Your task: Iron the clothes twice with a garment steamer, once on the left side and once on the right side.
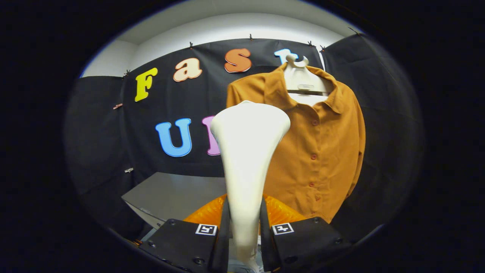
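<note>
Clamped between both fingers of the gripper (pixel 245 231), the white steamer (pixel 248 151) stands upright with its wide head raised in front of the orange shirt's (pixel 318 151) shoulder, on the side nearer the grey table (pixel 170 193). That shirt hangs on a pale hanger (pixel 301 81) just beyond the steamer, against the black cloth. Since the handle is smooth and narrow, I judge it could twist in the grip, or the head could snag the collar and swing the shirt.
</note>
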`<control>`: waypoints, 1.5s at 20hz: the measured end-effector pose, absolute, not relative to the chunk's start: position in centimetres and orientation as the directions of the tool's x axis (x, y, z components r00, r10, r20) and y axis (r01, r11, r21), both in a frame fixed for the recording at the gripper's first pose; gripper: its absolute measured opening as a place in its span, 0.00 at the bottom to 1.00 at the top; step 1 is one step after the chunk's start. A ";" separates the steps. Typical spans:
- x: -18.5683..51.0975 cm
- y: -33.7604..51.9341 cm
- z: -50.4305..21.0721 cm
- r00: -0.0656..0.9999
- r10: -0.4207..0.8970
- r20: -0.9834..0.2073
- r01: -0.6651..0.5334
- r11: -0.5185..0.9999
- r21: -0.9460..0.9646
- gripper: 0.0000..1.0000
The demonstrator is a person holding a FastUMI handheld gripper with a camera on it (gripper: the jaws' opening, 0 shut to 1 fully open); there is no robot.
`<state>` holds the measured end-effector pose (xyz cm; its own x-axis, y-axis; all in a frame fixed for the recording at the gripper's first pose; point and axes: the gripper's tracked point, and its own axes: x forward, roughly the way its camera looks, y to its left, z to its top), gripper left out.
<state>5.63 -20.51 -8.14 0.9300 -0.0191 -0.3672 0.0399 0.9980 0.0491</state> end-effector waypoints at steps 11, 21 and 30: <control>6.9 -2.4 -3.9 0.946 0.187 -0.266 -0.165 0.981 0.103 0.38; 5.9 1.9 -3.4 0.954 0.192 -0.232 -0.159 0.975 0.155 0.38; 4.6 2.8 -2.9 0.953 0.193 -0.233 -0.168 0.978 0.123 0.38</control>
<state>4.59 2.79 -2.87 0.9531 0.1930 -0.2330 -0.1680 0.9781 0.1228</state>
